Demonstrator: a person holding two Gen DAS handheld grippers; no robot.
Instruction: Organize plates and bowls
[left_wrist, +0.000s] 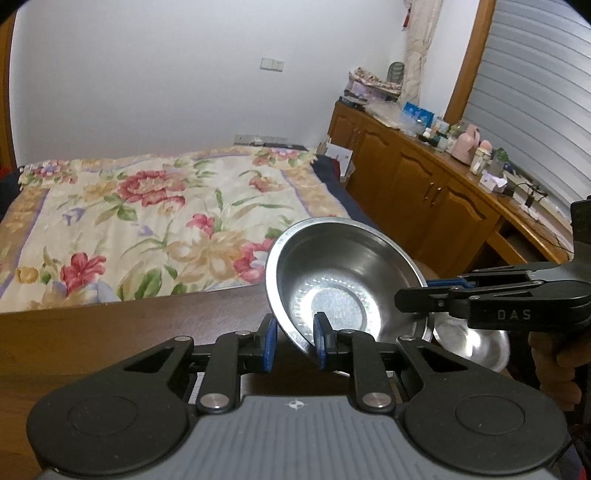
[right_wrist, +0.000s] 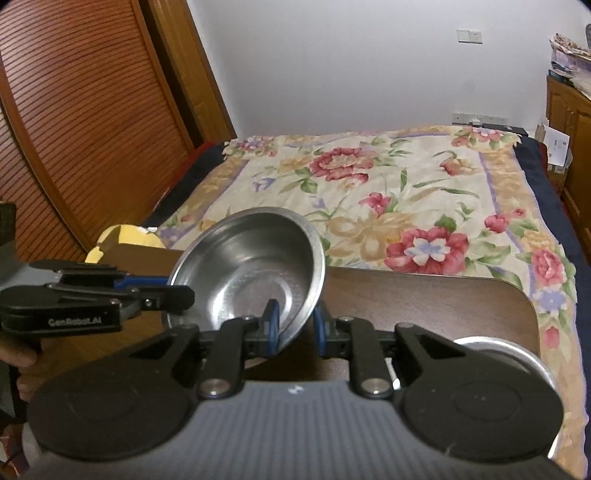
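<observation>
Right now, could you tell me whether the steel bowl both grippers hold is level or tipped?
Tipped. The steel bowl shows its inside to both cameras, rim pinched by the left gripper and right gripper.

The steel bowl (left_wrist: 347, 280) at lower centre of the left wrist view is bright silver, with a paler ring in its base. The blue pads (left_wrist: 320, 341) stand out on black gripper arms. Under them the table (left_wrist: 110, 325) is dark brown wood. The bedspread (left_wrist: 155, 221) across the middle is cream with red, pink and lilac flowers (green leaves too). At right, the cabinets (left_wrist: 406, 177) are honey-brown; the wall (left_wrist: 166, 74) is white.
</observation>
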